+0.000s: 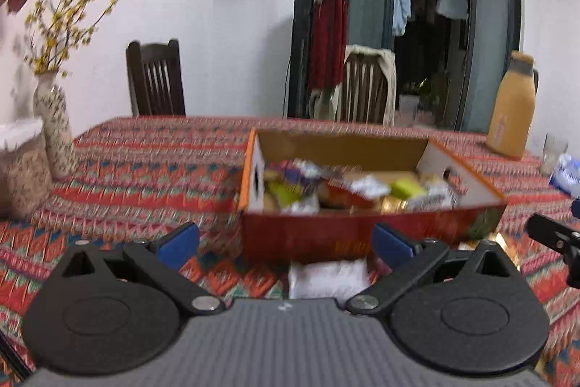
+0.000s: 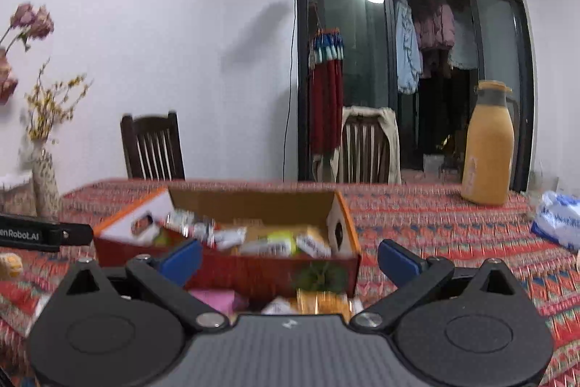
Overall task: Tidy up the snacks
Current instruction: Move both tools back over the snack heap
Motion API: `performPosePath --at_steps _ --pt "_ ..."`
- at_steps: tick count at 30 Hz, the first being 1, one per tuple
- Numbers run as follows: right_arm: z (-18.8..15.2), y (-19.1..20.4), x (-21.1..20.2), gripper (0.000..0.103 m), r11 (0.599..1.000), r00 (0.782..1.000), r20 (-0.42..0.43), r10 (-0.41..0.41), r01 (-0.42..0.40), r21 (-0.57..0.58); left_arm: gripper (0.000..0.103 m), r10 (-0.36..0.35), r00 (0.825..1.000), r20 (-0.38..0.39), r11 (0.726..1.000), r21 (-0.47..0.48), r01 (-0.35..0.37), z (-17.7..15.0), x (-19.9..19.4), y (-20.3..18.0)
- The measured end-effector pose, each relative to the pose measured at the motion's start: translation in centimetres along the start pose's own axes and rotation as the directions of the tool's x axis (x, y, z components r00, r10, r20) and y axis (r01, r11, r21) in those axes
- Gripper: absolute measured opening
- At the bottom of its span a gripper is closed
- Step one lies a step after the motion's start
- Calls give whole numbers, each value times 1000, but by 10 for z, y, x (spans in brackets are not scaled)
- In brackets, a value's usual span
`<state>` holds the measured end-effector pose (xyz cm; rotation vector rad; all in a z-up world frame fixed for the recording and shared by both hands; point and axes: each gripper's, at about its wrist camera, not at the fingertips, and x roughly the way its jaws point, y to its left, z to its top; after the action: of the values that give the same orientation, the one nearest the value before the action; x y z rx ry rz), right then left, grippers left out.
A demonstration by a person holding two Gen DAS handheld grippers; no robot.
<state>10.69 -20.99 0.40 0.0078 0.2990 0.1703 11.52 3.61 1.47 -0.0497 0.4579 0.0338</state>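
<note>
An open red and orange cardboard box (image 1: pixel 348 234) sits on the patterned tablecloth and holds several wrapped snacks (image 1: pixel 359 189). My left gripper (image 1: pixel 286 245) is open and empty, just in front of the box; a white snack packet (image 1: pixel 328 278) lies on the cloth between its fingers. The right wrist view shows the same box (image 2: pixel 253 272) ahead and left. My right gripper (image 2: pixel 290 260) is open and empty. A pink packet (image 2: pixel 214 300), an orange packet (image 2: pixel 326 301) and a small white packet (image 2: pixel 277 307) lie on the cloth below it.
A yellow thermos jug (image 1: pixel 511 111) stands at the far right with a blue and white tissue pack (image 1: pixel 565 175) near it. A speckled vase (image 1: pixel 54 129) with yellow flowers stands at the left. Two wooden chairs (image 1: pixel 156 78) stand behind the table.
</note>
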Motion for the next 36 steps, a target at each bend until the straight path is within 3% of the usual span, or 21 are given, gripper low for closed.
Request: performPosePath --at_steps 8,26,33,36 --pt "-34 1 -3 103 1000 992 -128 -15 17 9 103 53 998 -42 999 -6 -54 -35 7 19" --pt "-46 20 18 103 999 973 -231 -7 15 33 103 -14 998 -60 996 -84 9 -41 15 32" --pt "-52 14 34 103 995 937 -346 -43 70 66 103 -32 998 -54 995 -96 27 -42 14 34" --pt "-57 14 34 93 995 925 -379 -35 66 70 103 -37 998 -55 994 -101 32 -42 15 35"
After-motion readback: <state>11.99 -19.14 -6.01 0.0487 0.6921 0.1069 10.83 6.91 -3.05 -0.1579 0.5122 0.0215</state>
